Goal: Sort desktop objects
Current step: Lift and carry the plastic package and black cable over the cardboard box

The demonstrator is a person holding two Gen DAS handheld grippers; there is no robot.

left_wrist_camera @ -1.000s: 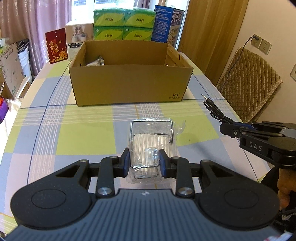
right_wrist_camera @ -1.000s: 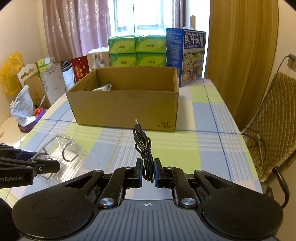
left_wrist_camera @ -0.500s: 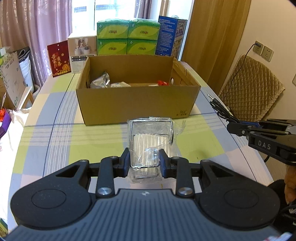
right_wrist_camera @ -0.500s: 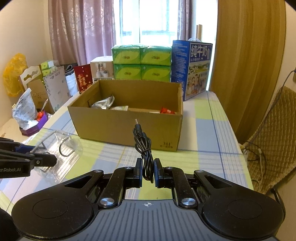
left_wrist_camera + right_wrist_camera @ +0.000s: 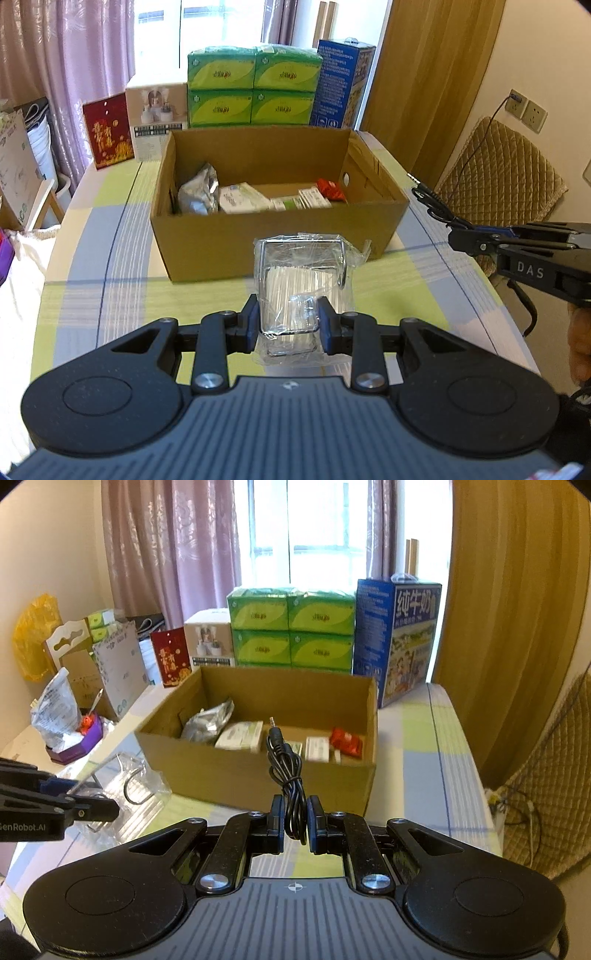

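Note:
My left gripper (image 5: 287, 322) is shut on a clear plastic bag holding a wire rack (image 5: 303, 284), raised above the checked tablecloth just short of the open cardboard box (image 5: 273, 236). My right gripper (image 5: 295, 821) is shut on a coiled black audio cable (image 5: 286, 760), whose jack plug points up toward the box (image 5: 258, 771). Inside the box lie a silver foil pouch (image 5: 197, 192), white and green packets (image 5: 243, 199) and a red packet (image 5: 330, 189). The left view shows the right gripper (image 5: 458, 236) at the right, and the right view shows the left gripper (image 5: 107, 806) at the left.
Green tissue packs (image 5: 253, 88), a blue milk carton (image 5: 345, 83), a white box (image 5: 155, 120) and a red card (image 5: 108, 134) stand behind the box. A quilted chair (image 5: 495, 177) is off the table's right edge. Bags and boxes (image 5: 66, 716) crowd the left side.
Both grippers have risen and moved toward the box with their loads, so the box's contents now show over its near wall.

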